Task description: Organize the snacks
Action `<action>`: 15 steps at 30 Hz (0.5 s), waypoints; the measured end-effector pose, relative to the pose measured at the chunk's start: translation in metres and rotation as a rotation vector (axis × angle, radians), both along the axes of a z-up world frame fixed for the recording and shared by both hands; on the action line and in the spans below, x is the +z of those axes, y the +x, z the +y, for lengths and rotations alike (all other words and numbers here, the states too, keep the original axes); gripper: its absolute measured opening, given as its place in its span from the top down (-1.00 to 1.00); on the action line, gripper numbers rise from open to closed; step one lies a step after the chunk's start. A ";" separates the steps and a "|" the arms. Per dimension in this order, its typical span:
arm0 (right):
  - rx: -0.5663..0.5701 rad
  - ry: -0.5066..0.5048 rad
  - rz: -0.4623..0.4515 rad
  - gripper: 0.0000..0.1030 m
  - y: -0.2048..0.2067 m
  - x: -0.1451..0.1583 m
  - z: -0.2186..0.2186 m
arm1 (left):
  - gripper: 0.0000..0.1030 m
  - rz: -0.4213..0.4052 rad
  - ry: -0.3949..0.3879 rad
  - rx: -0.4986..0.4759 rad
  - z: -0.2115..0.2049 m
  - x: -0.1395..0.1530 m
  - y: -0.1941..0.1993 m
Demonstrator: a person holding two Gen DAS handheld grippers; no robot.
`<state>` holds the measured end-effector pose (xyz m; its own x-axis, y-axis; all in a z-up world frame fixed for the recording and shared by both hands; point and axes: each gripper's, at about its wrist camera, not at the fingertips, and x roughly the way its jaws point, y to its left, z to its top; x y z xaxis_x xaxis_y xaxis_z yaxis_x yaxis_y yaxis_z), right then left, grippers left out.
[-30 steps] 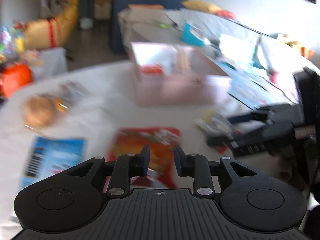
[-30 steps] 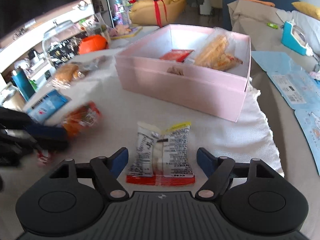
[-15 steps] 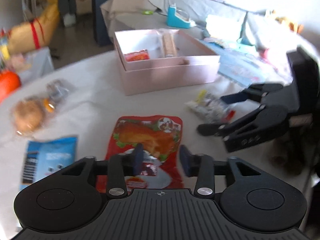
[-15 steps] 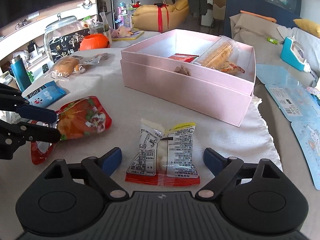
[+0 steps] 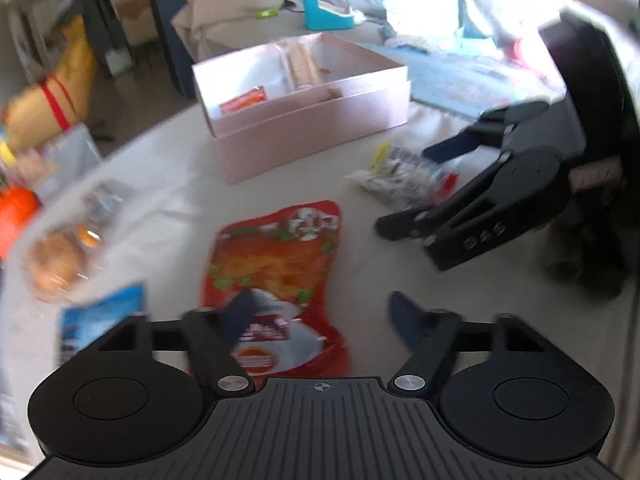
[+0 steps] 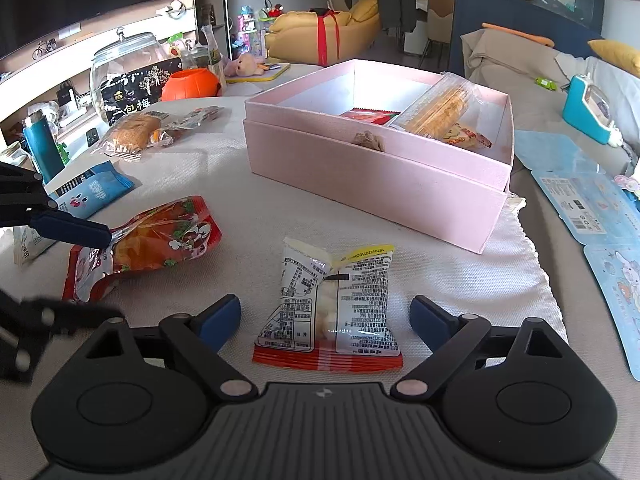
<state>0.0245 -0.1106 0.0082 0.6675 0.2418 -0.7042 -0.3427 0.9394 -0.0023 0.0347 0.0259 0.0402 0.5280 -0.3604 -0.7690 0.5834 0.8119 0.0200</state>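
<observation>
A red snack pouch (image 5: 276, 256) lies flat on the cloth-covered table. My left gripper (image 5: 322, 316) hangs over its near end, jaws opening wide, and the pads do not press on it. In the right wrist view, one finger of the left gripper (image 6: 112, 276) touches the top edge of the red pouch (image 6: 160, 236). A white printed snack packet (image 6: 340, 300) lies between the fingers of my right gripper (image 6: 326, 320). Its jaws are still opening and stand clear of the packet's sides. Behind stands the open pink box (image 6: 360, 184), holding a biscuit sleeve and small packets.
A wrapped bread roll (image 6: 128, 138) and a blue packet (image 6: 92, 192) lie at the table's left. Beyond them are a glass jar (image 6: 128, 68), an orange pumpkin bowl (image 6: 192, 82) and a teal bottle (image 6: 40, 148). Blue printed sheets (image 6: 580, 200) lie to the right of the box.
The left gripper's jaws went from nearly shut to wide open over the red pouch as it moved forward and sank slightly. The right gripper's jaws widened a little around the white packet.
</observation>
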 end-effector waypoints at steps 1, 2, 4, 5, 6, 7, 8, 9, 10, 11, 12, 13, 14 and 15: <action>0.000 0.000 0.000 -0.79 0.000 0.000 0.000 | -0.89 0.027 -0.044 -0.005 0.004 0.000 0.002; 0.000 0.000 0.000 -0.79 0.000 0.000 0.000 | -0.88 0.043 -0.088 0.007 0.009 0.000 0.006; 0.000 0.000 0.000 -0.79 0.000 0.000 0.000 | -0.79 0.038 -0.122 0.055 0.018 0.004 0.009; 0.000 0.001 0.000 -0.79 0.000 0.000 0.000 | -0.72 0.010 -0.107 0.080 0.021 0.006 0.008; 0.000 0.000 0.000 -0.79 0.000 0.000 0.000 | -0.70 -0.022 -0.074 0.106 0.023 0.007 0.007; 0.000 0.000 -0.001 -0.79 0.000 0.000 0.000 | -0.69 -0.038 -0.042 0.126 0.024 0.007 0.009; 0.000 0.000 -0.001 -0.79 0.000 0.000 0.000 | -0.72 -0.038 -0.022 0.142 0.027 0.005 0.011; 0.000 0.000 -0.001 -0.80 0.000 0.000 0.000 | -0.73 -0.023 -0.024 0.148 0.030 0.003 0.014; 0.000 0.000 -0.001 -0.80 0.000 0.000 0.000 | -0.70 0.001 -0.030 0.151 0.031 0.000 0.018; 0.000 0.000 -0.001 -0.80 0.000 0.000 0.000 | -0.70 0.015 -0.028 0.154 0.032 -0.003 0.022; 0.000 0.000 -0.001 -0.80 0.000 0.000 0.000 | -0.74 0.025 -0.020 0.160 0.032 -0.008 0.026; -0.001 0.000 -0.001 -0.81 0.000 0.000 0.000 | -0.76 0.033 -0.018 0.164 0.033 -0.012 0.030; -0.001 0.000 -0.001 -0.82 0.000 0.000 0.000 | -0.77 0.037 -0.019 0.168 0.032 -0.016 0.032; -0.002 -0.001 -0.001 -0.82 0.000 0.000 0.000 | -0.77 0.023 -0.025 0.171 0.033 -0.017 0.034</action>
<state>0.0242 -0.1107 0.0083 0.6689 0.2394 -0.7037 -0.3405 0.9402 -0.0037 0.0691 0.0587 0.0236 0.5659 -0.2859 -0.7733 0.4370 0.8994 -0.0128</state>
